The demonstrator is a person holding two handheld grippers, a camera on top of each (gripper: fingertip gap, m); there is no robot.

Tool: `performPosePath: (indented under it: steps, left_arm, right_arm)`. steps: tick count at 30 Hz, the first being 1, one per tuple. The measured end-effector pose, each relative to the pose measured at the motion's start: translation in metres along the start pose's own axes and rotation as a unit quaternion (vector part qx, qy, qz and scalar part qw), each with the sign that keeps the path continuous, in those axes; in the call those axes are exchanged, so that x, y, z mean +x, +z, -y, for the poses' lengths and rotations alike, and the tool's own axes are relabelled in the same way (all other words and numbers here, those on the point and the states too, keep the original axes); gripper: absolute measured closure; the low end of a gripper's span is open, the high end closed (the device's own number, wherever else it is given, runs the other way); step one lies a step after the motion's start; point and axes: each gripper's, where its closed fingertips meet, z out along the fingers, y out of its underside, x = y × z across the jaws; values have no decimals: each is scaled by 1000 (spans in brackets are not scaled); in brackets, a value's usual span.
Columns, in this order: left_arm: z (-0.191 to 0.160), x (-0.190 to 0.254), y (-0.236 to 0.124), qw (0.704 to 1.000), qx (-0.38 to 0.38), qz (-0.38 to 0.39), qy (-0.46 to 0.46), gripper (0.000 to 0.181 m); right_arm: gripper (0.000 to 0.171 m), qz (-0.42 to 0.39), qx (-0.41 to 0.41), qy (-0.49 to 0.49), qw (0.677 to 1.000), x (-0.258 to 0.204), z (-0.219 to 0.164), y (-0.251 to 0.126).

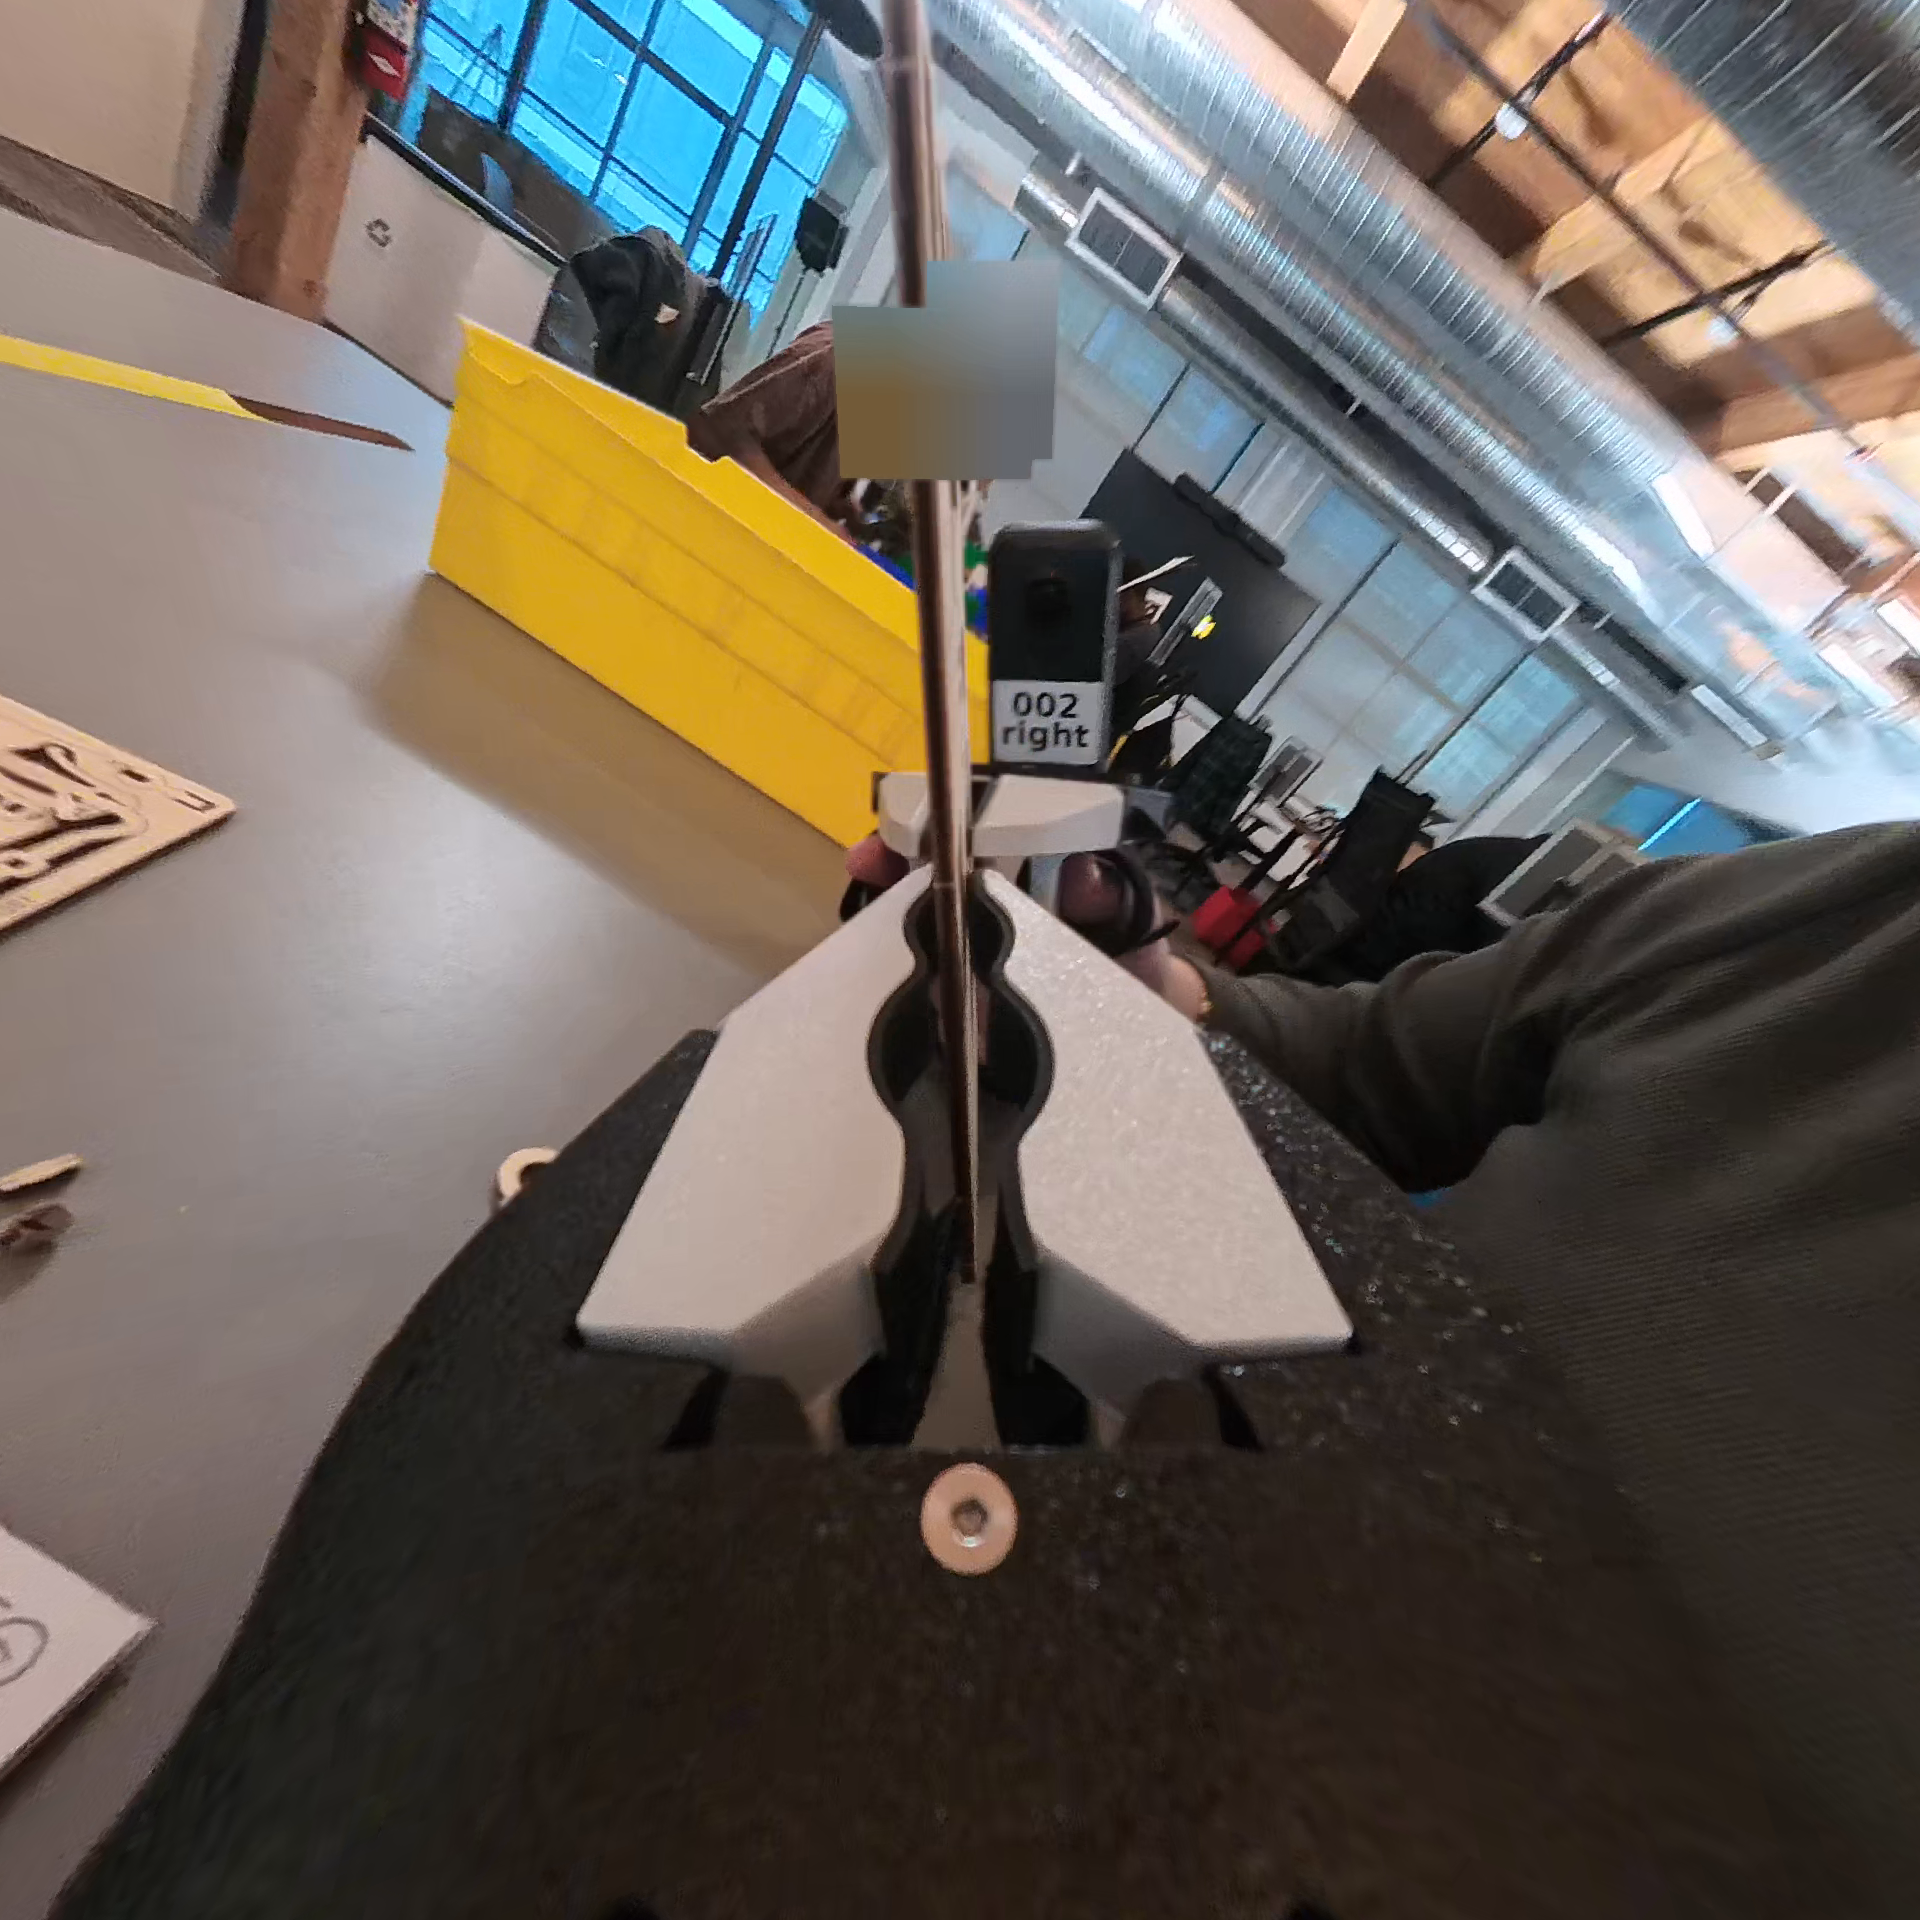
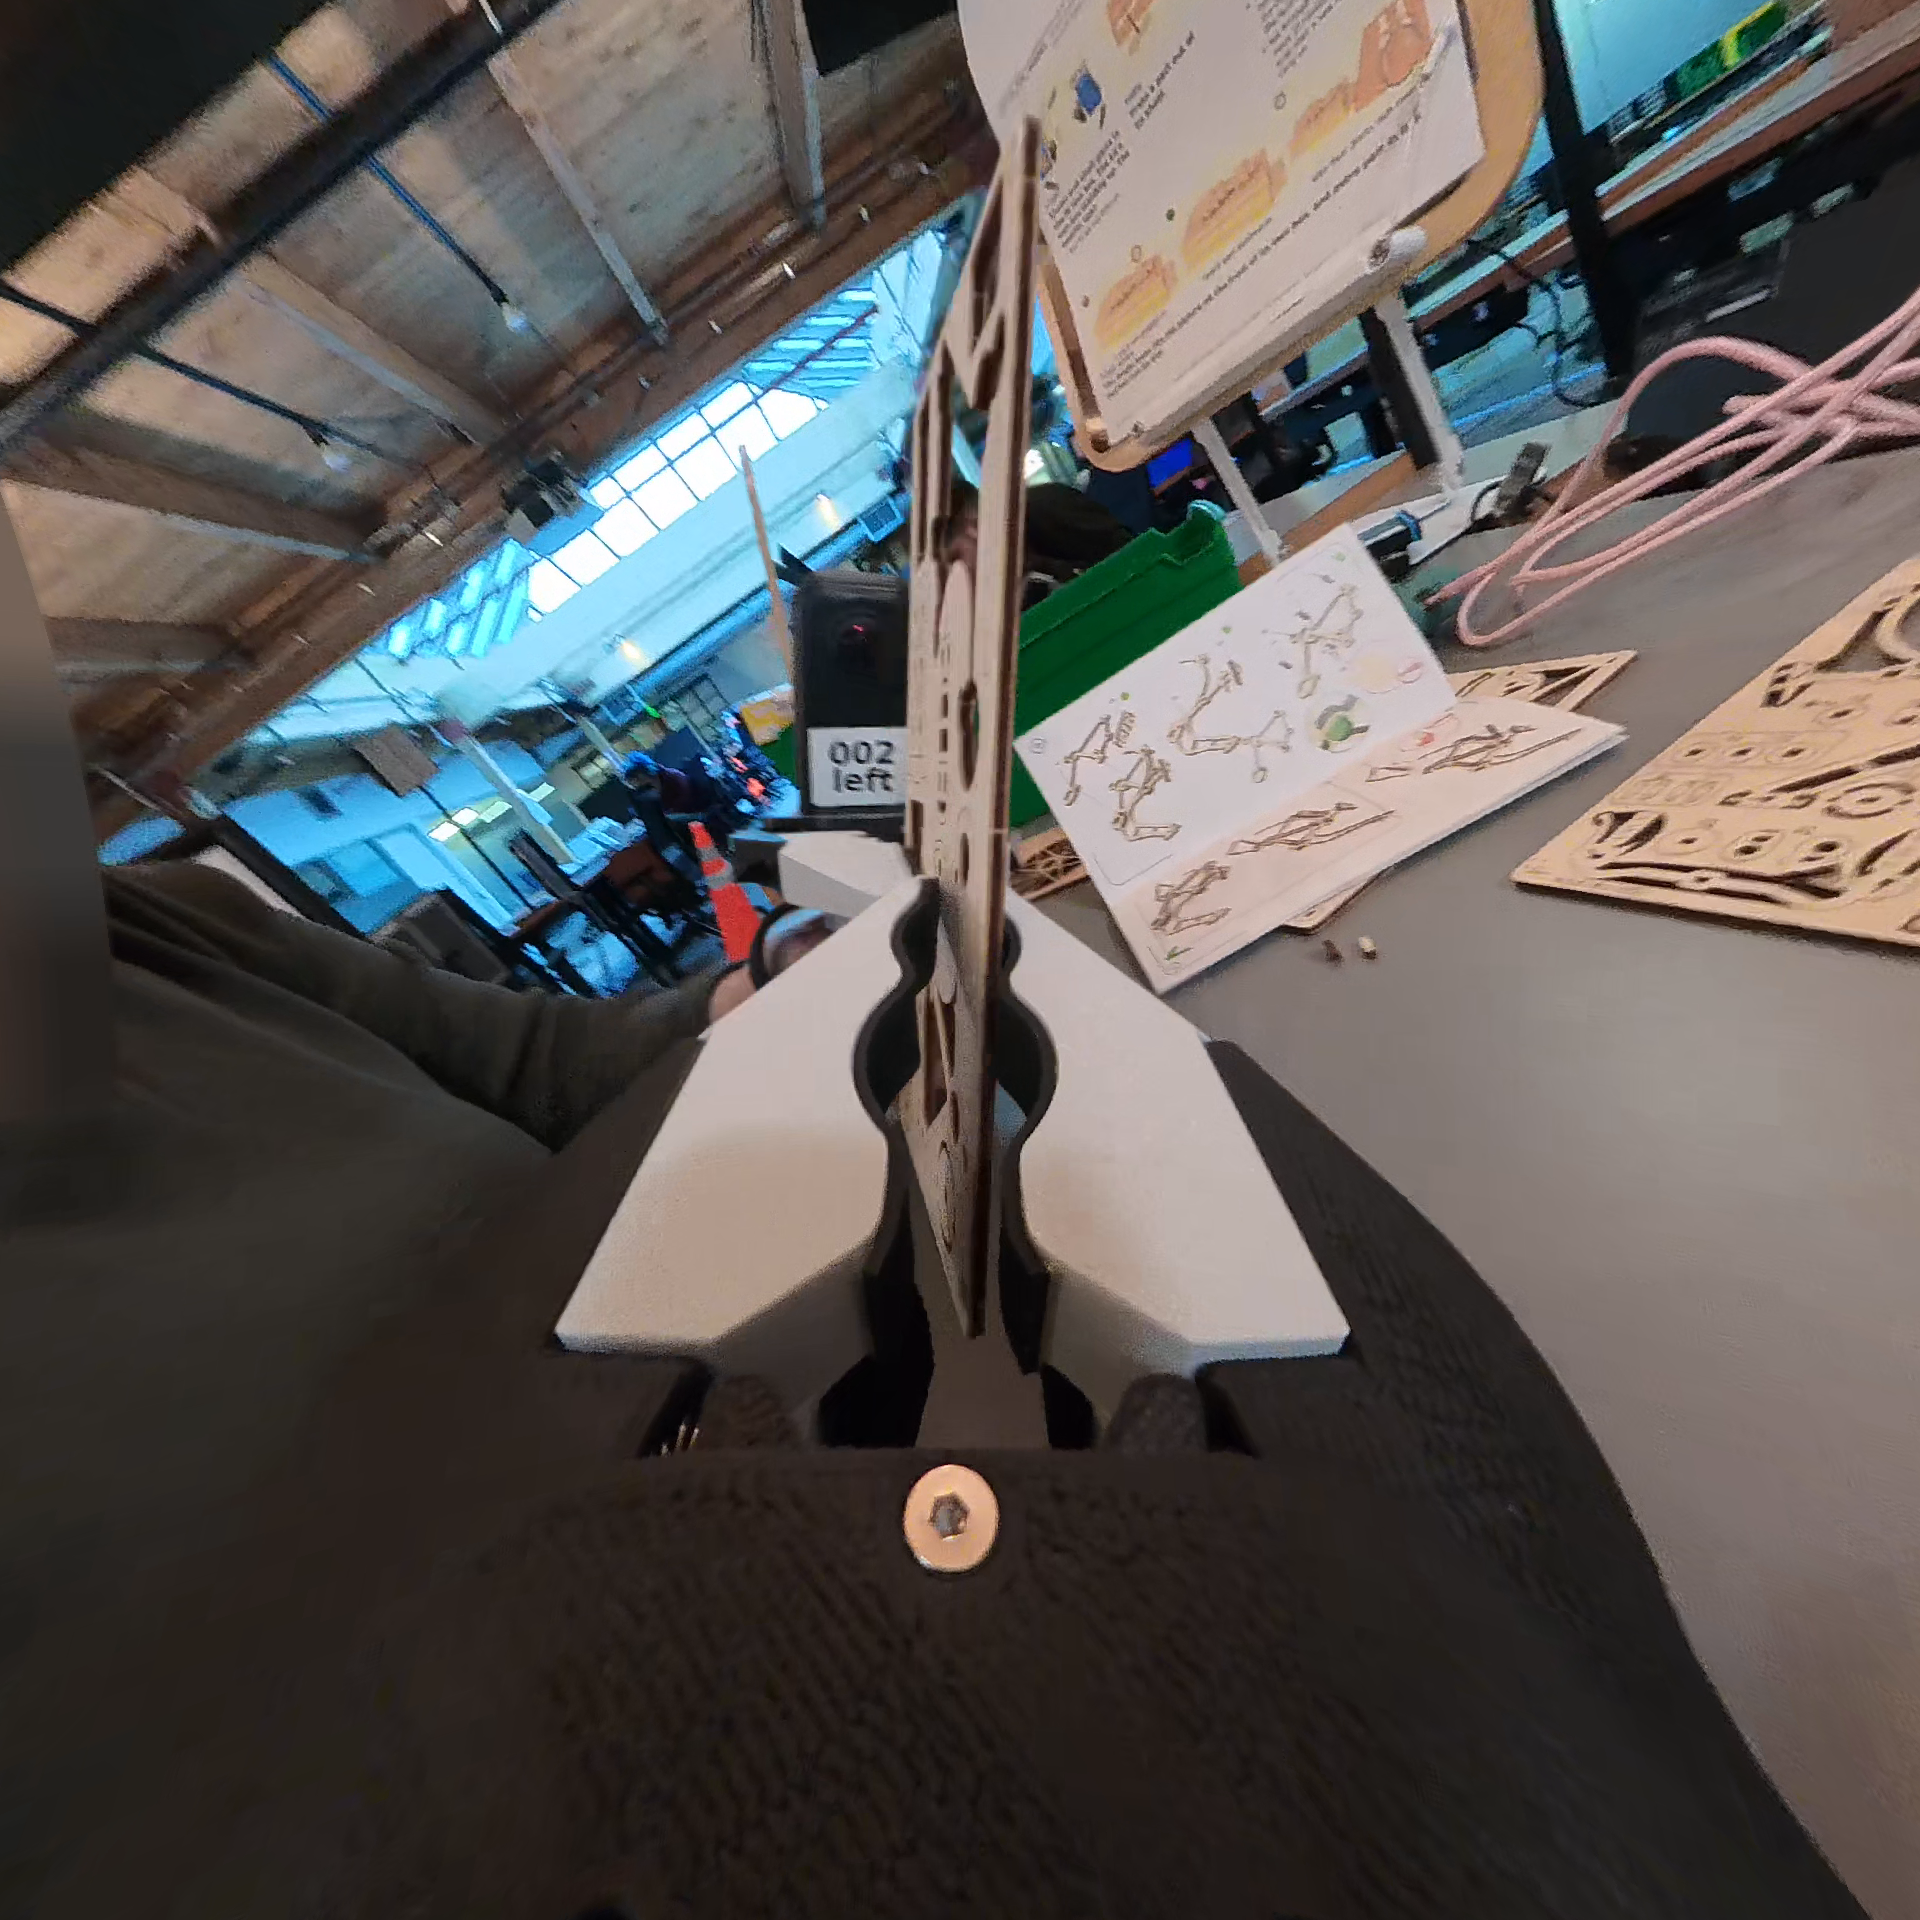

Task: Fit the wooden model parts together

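Note:
A thin laser-cut wooden parts sheet [image 2: 971, 571] stands upright and edge-on above the grey table, held at both ends. My right gripper [image 2: 961, 894] is shut on one edge of it. My left gripper [image 1: 954, 883] is shut on the opposite edge, where the sheet [image 1: 930, 520] shows only as a thin line. The two grippers face each other: the right gripper [image 1: 997, 821] appears just beyond the sheet in the left wrist view, and the left gripper [image 2: 831, 862] appears in the right wrist view. Cut-out holes show in the sheet's face.
A yellow bin [image 1: 665, 582] stands on the table at the left, and another wooden sheet [image 1: 73, 810] and small loose pieces [image 1: 42, 1174] lie near it. An open instruction booklet [image 2: 1299, 748], more wooden sheets [image 2: 1766, 790], a green bin [image 2: 1122, 623] and pink cables [image 2: 1714, 436] are to the right. Both grippers' tips are close together, under 4 cm apart.

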Motion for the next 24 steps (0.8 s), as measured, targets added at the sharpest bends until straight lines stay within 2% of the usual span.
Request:
performPosePath:
  steps: [7,16,20,24]
  left_arm:
    - [0,0,2,998,-5,35,49,181]
    - [-2,-4,3,994,-15,66,85,180]
    - [0,-2,3,998,-5,43,53,181]
    - [-3,-6,5,997,-8,61,51,181]
  right_arm:
    - [162,-42,-18,-57,997,2,0,-2]
    - [162,-66,-22,-62,996,5,-2,-3]
    - [162,-62,-15,-75,995,4,1,-2]
    - [152,-91,-16,-85,992,13,1,-5]
